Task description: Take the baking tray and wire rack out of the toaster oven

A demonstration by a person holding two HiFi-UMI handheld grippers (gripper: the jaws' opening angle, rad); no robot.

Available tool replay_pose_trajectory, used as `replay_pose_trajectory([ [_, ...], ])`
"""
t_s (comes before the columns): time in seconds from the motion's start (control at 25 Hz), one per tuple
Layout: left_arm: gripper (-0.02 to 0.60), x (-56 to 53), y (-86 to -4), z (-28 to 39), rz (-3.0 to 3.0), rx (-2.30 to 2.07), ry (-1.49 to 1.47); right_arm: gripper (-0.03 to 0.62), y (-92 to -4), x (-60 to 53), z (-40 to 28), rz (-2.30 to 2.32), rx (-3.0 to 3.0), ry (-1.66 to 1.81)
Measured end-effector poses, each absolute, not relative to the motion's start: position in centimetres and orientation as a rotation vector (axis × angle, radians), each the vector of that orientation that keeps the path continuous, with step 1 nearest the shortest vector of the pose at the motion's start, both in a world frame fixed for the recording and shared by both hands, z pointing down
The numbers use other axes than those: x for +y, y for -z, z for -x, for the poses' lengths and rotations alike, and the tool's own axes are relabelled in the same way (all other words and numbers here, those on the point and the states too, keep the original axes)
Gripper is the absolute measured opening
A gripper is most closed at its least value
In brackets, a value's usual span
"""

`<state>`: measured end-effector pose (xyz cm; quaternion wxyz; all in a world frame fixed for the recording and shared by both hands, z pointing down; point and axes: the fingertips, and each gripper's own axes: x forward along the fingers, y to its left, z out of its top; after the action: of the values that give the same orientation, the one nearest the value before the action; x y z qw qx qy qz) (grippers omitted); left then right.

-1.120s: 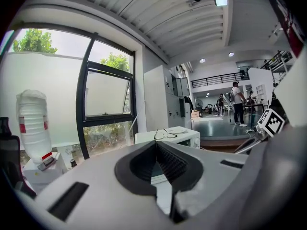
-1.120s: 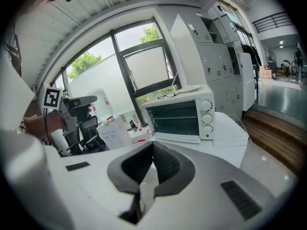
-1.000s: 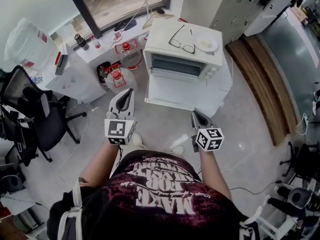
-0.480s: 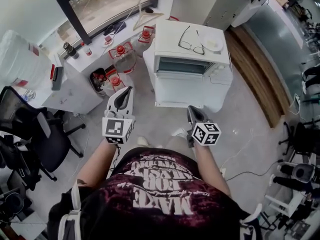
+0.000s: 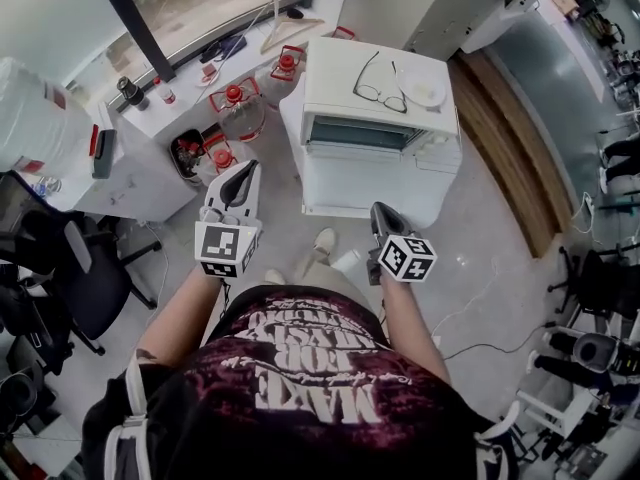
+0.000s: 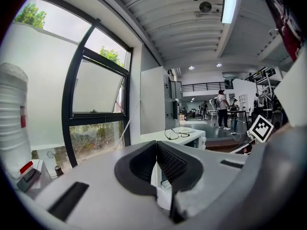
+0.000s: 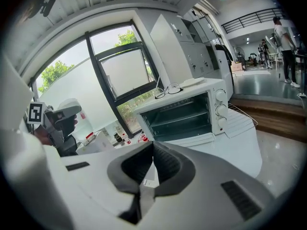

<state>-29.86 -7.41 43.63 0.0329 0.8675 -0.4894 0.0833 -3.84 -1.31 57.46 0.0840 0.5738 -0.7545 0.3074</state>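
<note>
The toaster oven stands with its door dropped open. A wire rack lies across the inside; the baking tray is probably there too, but the dark cavity hides it. The oven is nearer than a second ago. The left gripper and right gripper have closed in on it, fingers pressed together and empty, neither touching it yet.

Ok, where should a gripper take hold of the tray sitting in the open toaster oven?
Probably its front lip: the tray lies level inside the toaster oven, walled on every side but the front. Come straight in over the lowered door, fingers level, one above and one below the lip.
</note>
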Motion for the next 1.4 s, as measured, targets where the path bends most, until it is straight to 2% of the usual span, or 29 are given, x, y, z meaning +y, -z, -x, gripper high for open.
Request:
replay_pose_trajectory([
  [0.96, 0.006, -13.9, -47.1, 24.1, -2.582, -1.496, -0.337, 0.025, -63.4, -11.3, 0.1, -1.577, -2.269, -1.160],
  [1.4, 0.006, -15.5, -48.6, 23.9, -2.518, -1.533, -0.377, 0.114, -65.3, -15.3, 0.6, -1.497, -2.343, -1.369],
])
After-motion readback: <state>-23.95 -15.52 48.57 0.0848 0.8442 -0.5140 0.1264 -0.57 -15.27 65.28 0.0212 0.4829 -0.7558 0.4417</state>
